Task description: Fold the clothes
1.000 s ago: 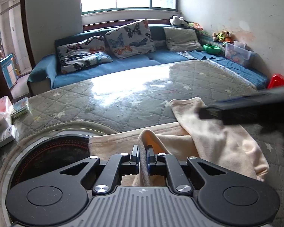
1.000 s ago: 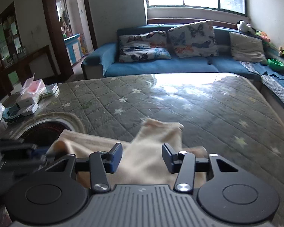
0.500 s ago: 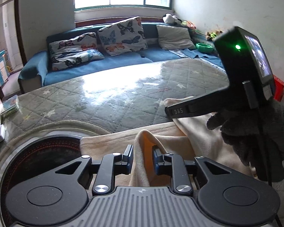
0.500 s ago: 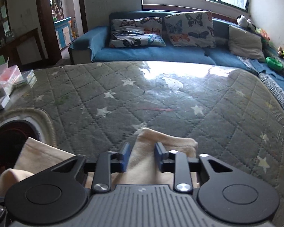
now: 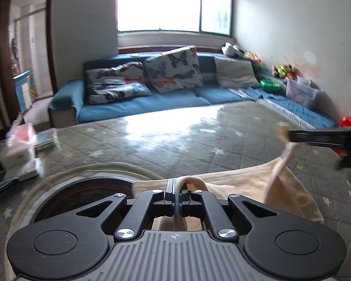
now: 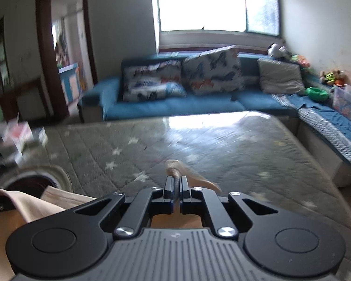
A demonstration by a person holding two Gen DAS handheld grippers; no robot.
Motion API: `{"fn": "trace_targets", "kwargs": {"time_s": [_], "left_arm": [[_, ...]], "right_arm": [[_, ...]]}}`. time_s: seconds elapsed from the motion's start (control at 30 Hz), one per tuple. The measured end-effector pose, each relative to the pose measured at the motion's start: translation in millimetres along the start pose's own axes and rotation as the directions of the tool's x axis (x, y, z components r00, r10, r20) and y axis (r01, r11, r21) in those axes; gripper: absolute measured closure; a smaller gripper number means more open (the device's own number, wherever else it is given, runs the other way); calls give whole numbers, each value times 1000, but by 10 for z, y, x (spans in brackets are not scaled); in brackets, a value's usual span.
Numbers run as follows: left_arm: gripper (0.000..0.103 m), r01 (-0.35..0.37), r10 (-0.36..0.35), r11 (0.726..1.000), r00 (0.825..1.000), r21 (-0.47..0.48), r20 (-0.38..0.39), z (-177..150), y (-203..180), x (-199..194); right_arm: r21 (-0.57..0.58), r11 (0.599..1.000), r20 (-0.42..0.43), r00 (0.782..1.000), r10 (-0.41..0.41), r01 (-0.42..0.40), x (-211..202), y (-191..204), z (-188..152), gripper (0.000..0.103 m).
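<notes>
A cream-coloured garment [image 5: 257, 187] lies on the grey quilted star-patterned surface [image 5: 175, 145]. My left gripper [image 5: 176, 194] is shut on a fold of its near edge. My right gripper [image 6: 176, 187] is shut on another pinch of the cloth [image 6: 189, 175], lifted above the surface. In the left wrist view the right gripper [image 5: 290, 137] comes in from the right with a corner of cloth hanging from its tip. The cloth also shows at the lower left of the right wrist view [image 6: 30, 206].
A round dark opening [image 5: 82, 192] sits in the surface at near left. Boxes and packets [image 5: 23, 149] lie at the left edge. A blue sofa with patterned cushions [image 5: 152, 86] runs along the far side; toys and a plastic bin [image 5: 301, 91] stand at right.
Both grippers have closed on the cloth: the left reopened briefly, then pinched again; the right went from open to shut. Both have lifted, raising the garment's edge; the view is blurred.
</notes>
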State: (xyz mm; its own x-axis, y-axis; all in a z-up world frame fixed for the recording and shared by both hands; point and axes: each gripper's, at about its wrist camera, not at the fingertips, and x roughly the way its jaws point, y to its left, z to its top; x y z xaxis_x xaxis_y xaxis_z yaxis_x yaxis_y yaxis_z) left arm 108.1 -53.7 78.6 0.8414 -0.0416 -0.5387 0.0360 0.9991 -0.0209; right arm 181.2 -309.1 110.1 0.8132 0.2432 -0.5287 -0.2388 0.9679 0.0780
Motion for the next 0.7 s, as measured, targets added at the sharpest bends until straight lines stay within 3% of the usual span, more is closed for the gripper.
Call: {"fn": "trace_targets", "kwargs": {"time_s": [0.37, 0.5, 0.7], "left_arm": [[100, -87, 101, 984, 991, -155, 83, -381, 523, -1012], [100, -127, 140, 970, 989, -205, 51, -643, 721, -1240], [99, -215, 206, 949, 977, -232, -64, -992, 902, -1194]], "right_arm": [[136, 982, 139, 979, -147, 128, -1280, -748, -490, 99], [186, 961, 114, 967, -228, 204, -1499, -1030, -741, 99], [254, 921, 13, 951, -309, 296, -1546, -1401, -1156, 100]]}}
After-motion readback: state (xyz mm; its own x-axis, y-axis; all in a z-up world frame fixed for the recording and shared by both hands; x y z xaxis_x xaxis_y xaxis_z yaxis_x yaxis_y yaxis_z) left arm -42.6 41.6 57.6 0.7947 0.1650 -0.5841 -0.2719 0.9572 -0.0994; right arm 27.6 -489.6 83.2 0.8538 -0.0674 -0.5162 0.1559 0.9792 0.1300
